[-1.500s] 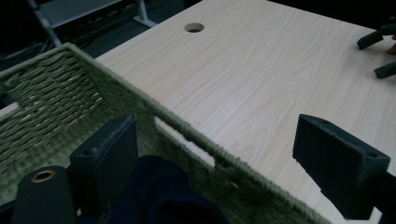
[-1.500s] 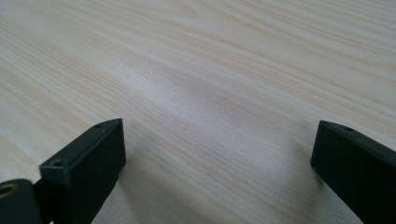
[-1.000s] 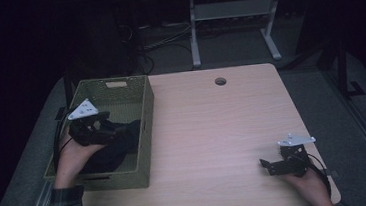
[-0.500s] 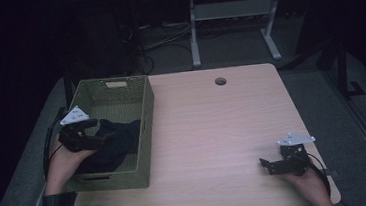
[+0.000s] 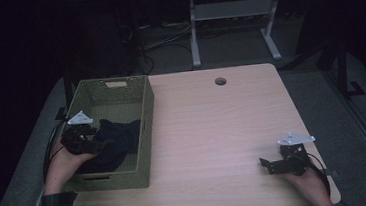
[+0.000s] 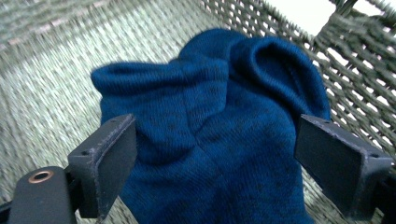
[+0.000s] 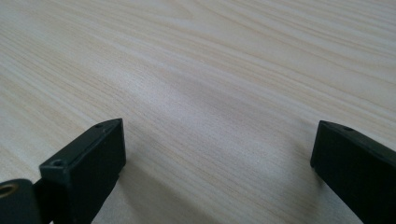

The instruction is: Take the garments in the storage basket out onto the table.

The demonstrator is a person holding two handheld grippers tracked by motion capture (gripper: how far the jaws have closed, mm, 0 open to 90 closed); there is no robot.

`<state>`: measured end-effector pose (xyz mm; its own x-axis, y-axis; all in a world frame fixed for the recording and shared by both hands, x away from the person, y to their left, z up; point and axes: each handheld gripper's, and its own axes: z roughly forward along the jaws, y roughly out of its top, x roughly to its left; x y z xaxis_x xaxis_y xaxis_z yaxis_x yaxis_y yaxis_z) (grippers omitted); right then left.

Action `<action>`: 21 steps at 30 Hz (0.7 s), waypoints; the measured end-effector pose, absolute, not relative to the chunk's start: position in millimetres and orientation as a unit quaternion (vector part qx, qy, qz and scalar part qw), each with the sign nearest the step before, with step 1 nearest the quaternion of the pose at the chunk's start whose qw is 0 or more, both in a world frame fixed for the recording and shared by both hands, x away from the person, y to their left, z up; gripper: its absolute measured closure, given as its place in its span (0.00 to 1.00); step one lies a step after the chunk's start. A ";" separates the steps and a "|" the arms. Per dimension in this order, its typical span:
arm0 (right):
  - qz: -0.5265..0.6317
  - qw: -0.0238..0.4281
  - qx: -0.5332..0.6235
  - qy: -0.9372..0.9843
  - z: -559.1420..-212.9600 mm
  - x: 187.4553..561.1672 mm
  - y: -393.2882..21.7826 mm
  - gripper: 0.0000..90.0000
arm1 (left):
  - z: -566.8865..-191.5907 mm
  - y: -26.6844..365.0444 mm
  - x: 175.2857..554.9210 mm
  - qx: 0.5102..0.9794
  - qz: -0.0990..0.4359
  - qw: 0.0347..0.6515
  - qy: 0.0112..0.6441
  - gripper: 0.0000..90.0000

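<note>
A dark blue knitted cloth (image 5: 120, 139) lies bunched in the near half of a green woven basket (image 5: 147, 111) at the table's left. My left gripper (image 5: 98, 146) is down inside the basket at the cloth's left edge. In the left gripper view my left gripper (image 6: 217, 140) is open, its jaws standing wide on either side of the cloth (image 6: 219, 107) without pinching it. My right gripper (image 5: 266, 165) rests on the wooden table (image 5: 213, 130) near the front right corner. It (image 7: 215, 149) is open over bare wood (image 7: 210, 70), nothing between its jaws.
The basket's woven wall (image 6: 364, 70) rises close behind the cloth on the right of the left gripper view. A round cable hole (image 5: 220, 81) sits at the table's far edge. A metal desk frame (image 5: 234, 23) stands on the floor beyond.
My left gripper has drawn back toward the near left of the basket and dropped lower beside the cloth. The right gripper has stayed put.
</note>
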<state>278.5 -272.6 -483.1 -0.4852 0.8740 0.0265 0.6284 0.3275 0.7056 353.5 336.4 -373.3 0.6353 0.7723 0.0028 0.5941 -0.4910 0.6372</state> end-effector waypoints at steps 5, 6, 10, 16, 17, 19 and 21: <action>0.335 0.183 0.473 0.794 -483.1 278.5 -272.6 0.03 | -376.1 336.4 355.1 0.854 0.136 0.298 0.404 0.14; 0.335 0.183 0.473 0.794 -483.2 278.5 -272.6 0.03 | -376.4 335.9 355.2 0.855 0.134 0.296 0.405 0.14; 0.335 0.183 0.473 0.794 -483.1 278.4 -272.6 0.03 | -379.4 333.4 357.2 0.860 0.126 0.283 0.405 0.14; 0.335 0.183 0.473 0.794 -483.1 278.4 -272.6 0.03 | -391.4 330.2 362.2 0.867 0.106 0.257 0.413 0.14; 0.335 0.183 0.473 0.794 -483.1 278.4 -272.6 0.03 | -392.8 330.3 363.2 0.868 0.102 0.252 0.415 0.14; 0.335 0.183 0.473 0.794 -483.1 278.4 -272.6 0.03 | -394.6 330.8 364.2 0.868 0.099 0.251 0.417 0.14; 0.335 0.183 0.473 0.794 -483.1 278.4 -272.6 0.03 | -396.6 330.7 365.2 0.869 0.097 0.246 0.419 0.14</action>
